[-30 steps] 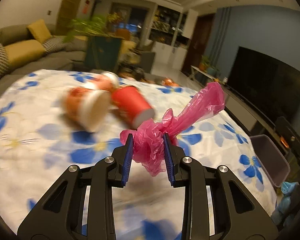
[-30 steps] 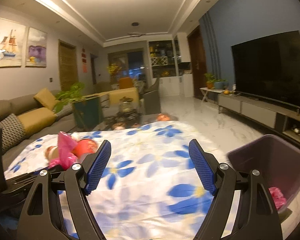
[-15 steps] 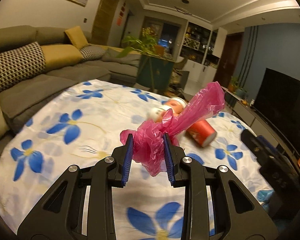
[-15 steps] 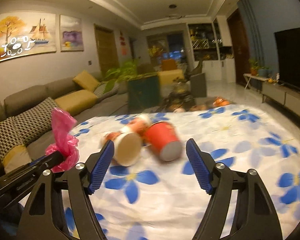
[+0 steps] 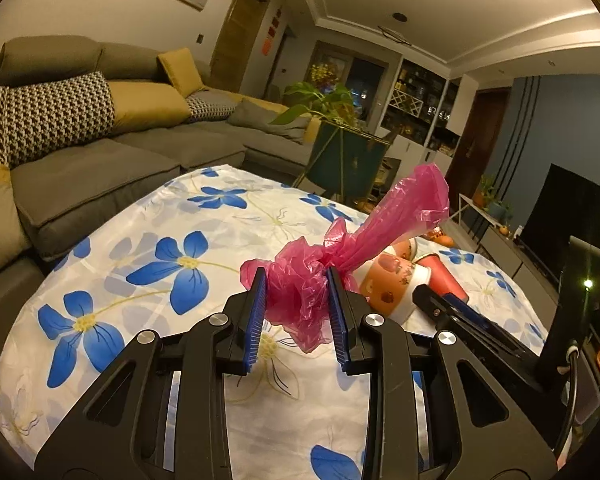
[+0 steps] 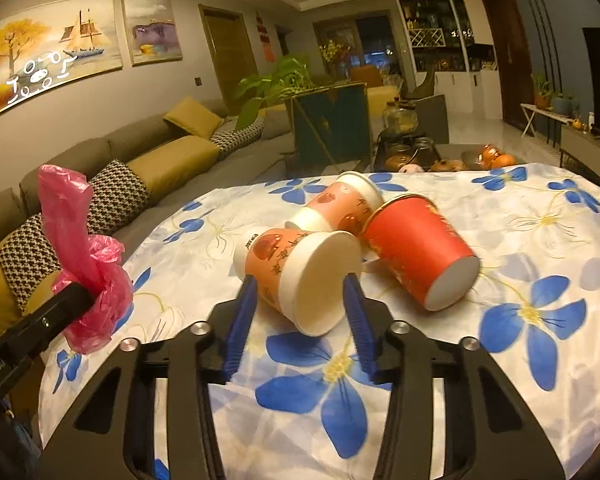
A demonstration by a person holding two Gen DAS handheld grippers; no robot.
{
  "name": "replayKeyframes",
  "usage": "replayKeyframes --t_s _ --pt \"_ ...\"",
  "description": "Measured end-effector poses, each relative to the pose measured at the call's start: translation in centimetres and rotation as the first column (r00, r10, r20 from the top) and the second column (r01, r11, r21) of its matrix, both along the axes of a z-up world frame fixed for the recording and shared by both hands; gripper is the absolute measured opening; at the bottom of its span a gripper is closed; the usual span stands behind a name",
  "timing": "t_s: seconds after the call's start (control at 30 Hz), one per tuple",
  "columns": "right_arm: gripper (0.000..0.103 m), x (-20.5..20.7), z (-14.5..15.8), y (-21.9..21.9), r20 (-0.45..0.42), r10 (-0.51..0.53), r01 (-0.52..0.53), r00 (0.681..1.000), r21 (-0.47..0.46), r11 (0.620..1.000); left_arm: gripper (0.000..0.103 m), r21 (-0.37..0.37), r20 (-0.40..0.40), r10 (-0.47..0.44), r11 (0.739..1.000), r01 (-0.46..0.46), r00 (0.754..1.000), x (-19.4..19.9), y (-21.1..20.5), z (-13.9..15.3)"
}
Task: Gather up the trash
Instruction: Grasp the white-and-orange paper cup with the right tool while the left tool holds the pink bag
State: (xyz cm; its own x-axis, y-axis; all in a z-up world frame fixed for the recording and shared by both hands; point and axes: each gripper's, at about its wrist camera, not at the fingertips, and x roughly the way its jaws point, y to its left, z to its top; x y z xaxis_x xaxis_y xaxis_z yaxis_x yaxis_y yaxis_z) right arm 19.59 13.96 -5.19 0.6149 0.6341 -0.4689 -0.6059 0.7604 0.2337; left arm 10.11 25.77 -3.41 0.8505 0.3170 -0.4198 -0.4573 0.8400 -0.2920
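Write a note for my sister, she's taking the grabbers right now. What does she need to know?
Left gripper: shut on the pink plastic bag, held above the table.
Right gripper: open, fingers on either side of the nearest orange cup, not yet squeezing.
Three cups lie tipped together: that one, a pink cup behind it and a red cup beside it.
Left to do: bin everything; no bin in view.

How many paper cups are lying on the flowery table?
3, all tipped over. An orange cup lies between the right tongs. A pink cup lies behind it. A red cup lies to their right. More could hide behind them.
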Motion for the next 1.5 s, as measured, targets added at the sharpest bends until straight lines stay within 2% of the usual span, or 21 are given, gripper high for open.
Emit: replayKeyframes --t_s 0.07,0.2,0.33,0.63,0.9,1.2,1.5 --pt "0.036 0.2 0.0 0.3 -0.006 0.014 -0.014 1.000 -0.004 1.000 0.028 -0.009 -0.003 -0.002 1.000 0.002 1.000 0.2 0.2 -0.2" --pt "0.011 0.5 -0.5 1.0 -0.036 0.054 -0.054 0.998 -0.010 0.998 0.029 -0.017 -0.009 -0.011 1.000 0.011 1.000 0.4 0.0 -0.5" --pt "0.004 0.1 0.0 0.2 -0.027 0.076 -0.076 0.997 0.013 0.997 0.029 -0.019 -0.017 -0.017 1.000 0.016 1.000 0.5 -0.2 -0.8" --pt "0.004 -3.5 2.0 -5.0 0.032 0.064 -0.065 0.997 0.061 0.996 0.029 -0.001 -0.013 -0.042 0.999 0.042 0.999 0.0 -2.3 0.1" --pt "0.004 -6.7 3.5 -11.0 0.086 0.021 -0.026 0.996 0.056 0.998 0.029 0.030 -0.014 -0.117 0.993 0.118 0.993 0.5 -6.8 1.1" --pt "0.004 -8.4 3.9 -17.9 0.129 -0.079 0.073 0.989 0.047 0.996 0.029 0.073 -0.036 -0.232 0.970 0.234 0.972 2.1 -13.2 1.6" --pt "0.003 -8.6 4.3 -24.2 0.169 -0.203 0.193 0.965 0.071 0.979 0.029 0.131 -0.044 -0.342 0.930 0.345 0.939 3.7 -19.9 2.5"
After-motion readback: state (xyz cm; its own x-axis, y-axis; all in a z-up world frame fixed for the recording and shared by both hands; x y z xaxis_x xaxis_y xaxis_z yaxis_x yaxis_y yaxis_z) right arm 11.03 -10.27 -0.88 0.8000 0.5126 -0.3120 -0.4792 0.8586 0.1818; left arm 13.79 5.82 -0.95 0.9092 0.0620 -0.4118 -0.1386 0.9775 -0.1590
